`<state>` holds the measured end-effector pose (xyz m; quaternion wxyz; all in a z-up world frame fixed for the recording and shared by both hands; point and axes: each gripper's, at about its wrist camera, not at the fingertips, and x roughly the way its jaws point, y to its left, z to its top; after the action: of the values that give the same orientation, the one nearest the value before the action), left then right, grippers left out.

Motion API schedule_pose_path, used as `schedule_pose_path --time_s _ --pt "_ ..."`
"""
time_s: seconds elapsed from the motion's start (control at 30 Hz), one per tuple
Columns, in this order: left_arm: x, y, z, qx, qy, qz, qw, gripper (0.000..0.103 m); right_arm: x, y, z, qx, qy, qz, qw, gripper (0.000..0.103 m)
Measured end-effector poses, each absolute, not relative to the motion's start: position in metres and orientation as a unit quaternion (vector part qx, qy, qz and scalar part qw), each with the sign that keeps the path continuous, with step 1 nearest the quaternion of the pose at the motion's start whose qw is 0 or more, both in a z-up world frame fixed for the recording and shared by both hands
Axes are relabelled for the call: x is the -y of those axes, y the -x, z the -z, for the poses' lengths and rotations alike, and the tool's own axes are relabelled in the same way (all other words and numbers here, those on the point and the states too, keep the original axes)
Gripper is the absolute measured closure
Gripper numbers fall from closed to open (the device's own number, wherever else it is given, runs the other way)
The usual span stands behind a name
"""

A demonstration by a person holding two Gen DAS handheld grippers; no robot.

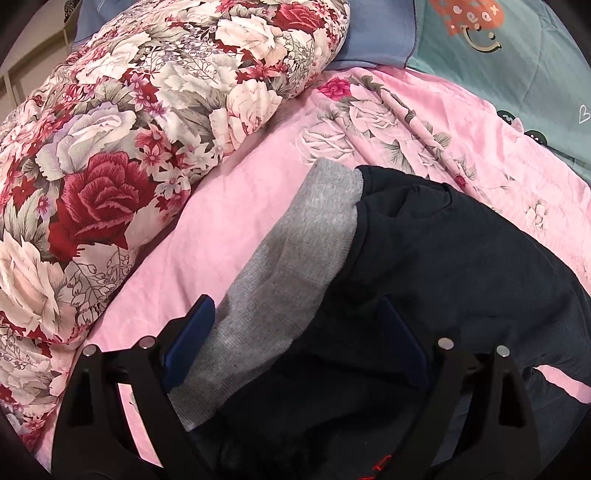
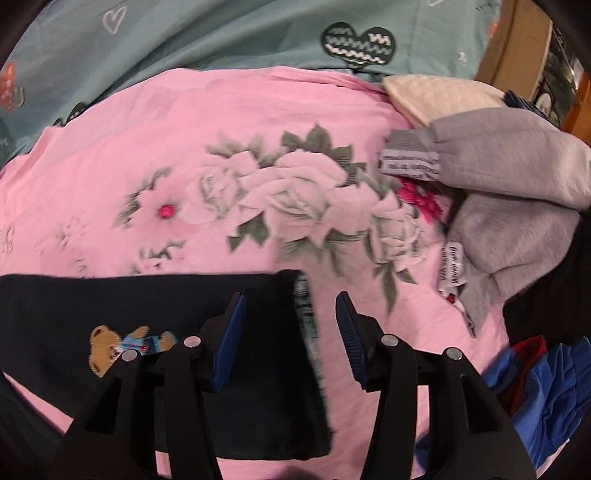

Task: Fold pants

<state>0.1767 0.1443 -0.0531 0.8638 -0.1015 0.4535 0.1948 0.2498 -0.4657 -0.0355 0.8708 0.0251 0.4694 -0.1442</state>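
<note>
The pants are dark navy with a wide grey ribbed waistband [image 1: 295, 258]. In the left wrist view the navy cloth [image 1: 443, 258] lies bunched on the pink floral bedsheet [image 1: 229, 221]. My left gripper [image 1: 295, 339] is open, its fingers on either side of the waistband and navy cloth, not closed on it. In the right wrist view a navy pant leg [image 2: 147, 306] with a teddy bear patch [image 2: 107, 347] lies flat on the sheet. My right gripper [image 2: 291, 332] is open over the leg's hem edge [image 2: 306, 332].
A big rose-print quilt [image 1: 129, 147] lies rolled at the left. A teal quilt [image 2: 240, 33] lies at the back. Grey garments [image 2: 517, 177], a cream cloth [image 2: 436, 92] and blue and red clothes [image 2: 546, 387] sit at the right.
</note>
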Motion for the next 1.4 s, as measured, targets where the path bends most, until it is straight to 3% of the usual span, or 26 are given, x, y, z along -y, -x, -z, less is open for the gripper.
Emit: schedule_pose_path --time_s 0.3,0.4,0.43,0.7,0.73,0.8,0.83,0.87,1.0,1.03,1.07,1.13,1.4 --pt "-0.136 -0.176 0.048 -0.441 0.085 -0.184 0.874 0.012 0.460 -0.266 0.051 -0.485 -0.040 0.114 0.866 0.053" --pt "-0.134 -0.176 0.049 -0.441 0.080 -0.181 0.875 0.012 0.455 -0.265 0.051 -0.482 -0.037 0.101 0.869 0.072" --pt "-0.133 -0.176 0.049 -0.441 0.079 -0.180 0.876 0.012 0.453 -0.265 0.050 -0.482 -0.046 0.089 0.871 0.091" --pt "-0.129 -0.179 0.047 -0.433 0.061 -0.181 0.881 0.012 0.443 -0.289 0.019 -0.427 -0.016 0.125 0.896 0.093" --pt "-0.129 -0.180 0.047 -0.432 0.057 -0.185 0.881 0.012 0.444 -0.298 0.028 -0.442 -0.010 0.134 0.887 0.090" --pt "-0.127 -0.181 0.048 -0.429 0.052 -0.185 0.882 0.012 0.444 -0.311 0.049 -0.477 0.009 0.157 0.865 0.067" --pt "-0.127 -0.182 0.048 -0.430 0.049 -0.183 0.883 0.012 0.442 -0.309 0.047 -0.463 0.032 0.184 0.867 0.044" --pt "-0.126 -0.182 0.047 -0.433 0.044 -0.180 0.882 0.012 0.440 -0.308 0.045 -0.462 0.044 0.201 0.863 0.038" --pt "-0.129 -0.176 0.029 -0.420 0.049 -0.170 0.890 0.012 0.434 -0.273 0.011 -0.417 0.013 0.234 0.878 0.037" --pt "-0.132 -0.176 0.023 -0.415 0.049 -0.170 0.893 0.012 0.430 -0.262 0.004 -0.401 -0.008 0.223 0.888 0.032" --pt "-0.133 -0.177 0.017 -0.411 0.045 -0.172 0.894 0.012 0.424 -0.248 -0.004 -0.387 -0.039 0.198 0.900 0.019" --pt "-0.138 -0.181 0.009 -0.408 0.035 -0.187 0.893 0.012 0.408 -0.226 -0.012 -0.366 -0.092 0.143 0.915 0.009" --pt "-0.158 -0.230 0.020 -0.460 0.041 -0.155 0.873 0.013 0.311 -0.216 -0.004 -0.397 -0.144 -0.023 0.906 0.009"
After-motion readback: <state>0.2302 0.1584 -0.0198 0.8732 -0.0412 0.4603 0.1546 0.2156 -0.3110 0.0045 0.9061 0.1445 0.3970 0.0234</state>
